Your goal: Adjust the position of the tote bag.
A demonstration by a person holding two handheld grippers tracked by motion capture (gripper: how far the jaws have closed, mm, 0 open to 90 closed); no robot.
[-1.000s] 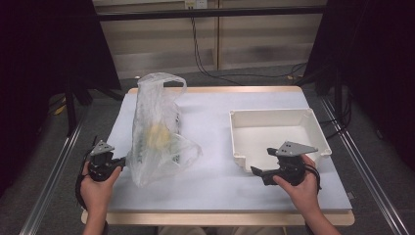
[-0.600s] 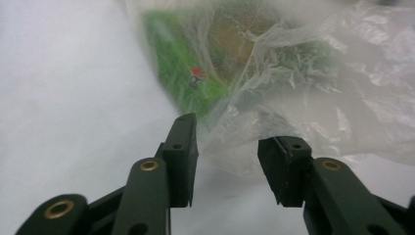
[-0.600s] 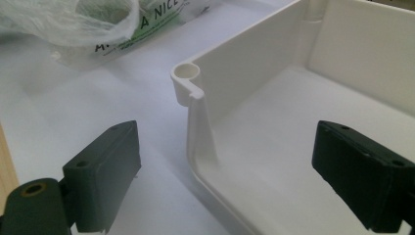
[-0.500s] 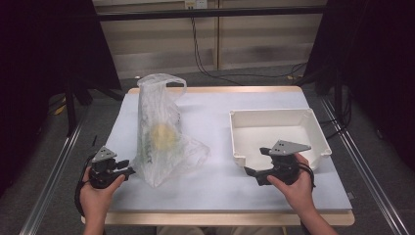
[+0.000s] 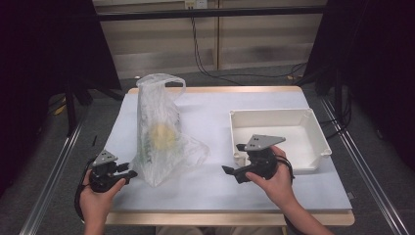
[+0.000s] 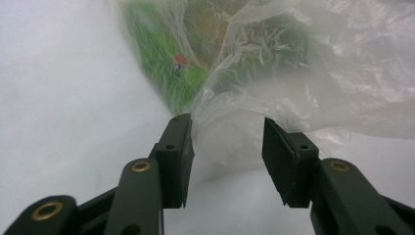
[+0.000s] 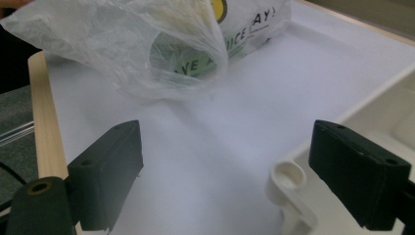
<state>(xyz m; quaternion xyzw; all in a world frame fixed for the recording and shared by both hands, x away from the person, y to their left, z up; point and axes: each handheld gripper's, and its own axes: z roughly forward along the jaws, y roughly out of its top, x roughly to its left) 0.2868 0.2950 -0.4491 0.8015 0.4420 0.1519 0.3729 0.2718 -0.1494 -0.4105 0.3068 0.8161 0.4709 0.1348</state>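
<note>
over on the left, the left hand-held gripper (image 5: 128, 174) has let go: a second ago its jaws were pinched on the plastic bag (image 5: 159, 132), and they have just been opening. now they stand partly apart, with a loose fold of film lying between the pads but nothing pressing on it, as the left gripper view (image 6: 227, 147) shows. the bag has sagged a little at its base and spread toward the middle of the tabletop (image 5: 274, 188).

the right hand-held gripper (image 5: 234, 170) has slid in from the tray's corner toward the bag. its jaws are wide apart and empty in the right gripper view (image 7: 225, 171), pointing across bare white surface at the bag's crumpled mouth (image 7: 191, 58).

where's the bag? standing on the left half of the tabletop, handles up, propped by what's inside: something yellow and round (image 5: 162, 137) and a green printed packet (image 6: 161, 63), seen through the film. the white tray (image 5: 320, 142) waits empty on the right, just beside the right gripper, likely as the place for the contents.

my read: the left has released to take a better hold, low on the bag, while the right comes across to work the opening. thin film is slippery, so both pads will need a real bite.
</note>
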